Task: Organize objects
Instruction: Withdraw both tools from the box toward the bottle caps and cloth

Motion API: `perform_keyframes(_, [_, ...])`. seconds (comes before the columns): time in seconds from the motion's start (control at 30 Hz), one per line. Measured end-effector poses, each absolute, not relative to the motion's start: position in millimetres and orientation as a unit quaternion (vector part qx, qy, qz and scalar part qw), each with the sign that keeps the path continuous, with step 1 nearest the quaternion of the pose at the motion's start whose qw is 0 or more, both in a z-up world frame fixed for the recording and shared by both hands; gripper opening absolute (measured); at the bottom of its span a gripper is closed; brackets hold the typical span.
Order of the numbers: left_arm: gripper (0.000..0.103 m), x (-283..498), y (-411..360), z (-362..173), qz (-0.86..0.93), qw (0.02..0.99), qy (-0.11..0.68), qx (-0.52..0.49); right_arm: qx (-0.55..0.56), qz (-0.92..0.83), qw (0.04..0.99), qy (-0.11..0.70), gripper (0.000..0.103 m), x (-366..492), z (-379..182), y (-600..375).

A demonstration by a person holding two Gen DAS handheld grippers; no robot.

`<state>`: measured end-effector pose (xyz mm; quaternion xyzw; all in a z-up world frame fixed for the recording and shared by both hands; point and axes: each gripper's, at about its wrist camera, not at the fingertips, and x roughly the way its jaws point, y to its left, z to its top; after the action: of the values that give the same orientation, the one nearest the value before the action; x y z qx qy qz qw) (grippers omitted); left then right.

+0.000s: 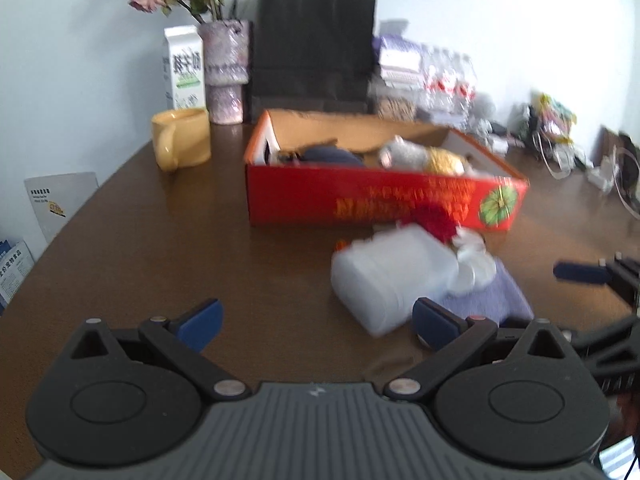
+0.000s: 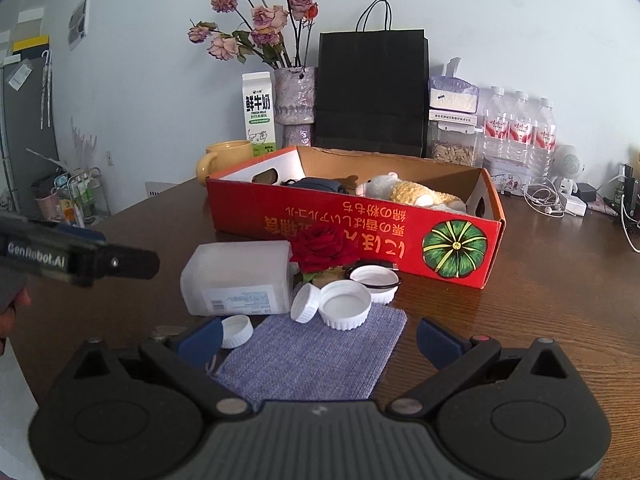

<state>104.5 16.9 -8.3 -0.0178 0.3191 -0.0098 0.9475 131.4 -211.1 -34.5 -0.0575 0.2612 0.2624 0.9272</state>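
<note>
left gripper (image 1: 318, 326): i see its two blue fingers spread wide apart, with nothing between them. it hangs over the brown table, and its view is a bit blurry.
right gripper (image 2: 320, 340): its blue fingers are wide apart too, holding nothing. it hangs over the near end of the blue cloth.
table (image 2: 540, 320): dark brown wood. all the things sit on it.
red box (image 2: 360, 236): a long open box with a green pumpkin picture on its near side. it sits in the middle of the table, just behind the pile of small things.
in the box: a soft toy sheep (image 2: 408, 194) lies on the right, and a dark thing (image 2: 316, 185) lies on the left. i cannot tell what the dark thing is.
plastic jar (image 2: 238, 278): a white jar with no lid, lying on its side, just left of the rose.
red rose (image 2: 324, 246): it lies right up against the near side of the box.
white lids (image 2: 345, 303): four of them. two are at the far end of the cloth, one is just behind them, and one small one is near my right gripper's left finger.
blue cloth (image 2: 312, 354): flat on the table, near me.
far side: a yellow mug (image 2: 226, 156), a milk carton (image 2: 258, 112), a vase of dry flowers (image 2: 294, 100), a black paper bag (image 2: 370, 92) and water bottles (image 2: 518, 128) stand by the wall.
</note>
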Motion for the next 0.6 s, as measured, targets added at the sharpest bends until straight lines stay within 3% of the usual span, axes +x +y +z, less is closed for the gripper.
perform_keyframes(0.23, [0.1,101,-5,-34,-0.048,0.937,0.344,0.025,-0.059,0.258,0.926,0.268,0.103,132,-40,-212])
perform_keyframes(0.5, [0.074,104,-15,-43,-0.063,0.937,0.341,0.045,-0.054,0.252,0.928,0.268,0.103,134,-42,-216])
perform_keyframes(0.6, [0.044,103,-17,-41,-0.089,0.937,0.333,0.051,-0.055,0.252,0.928,0.269,0.103,134,-43,-216])
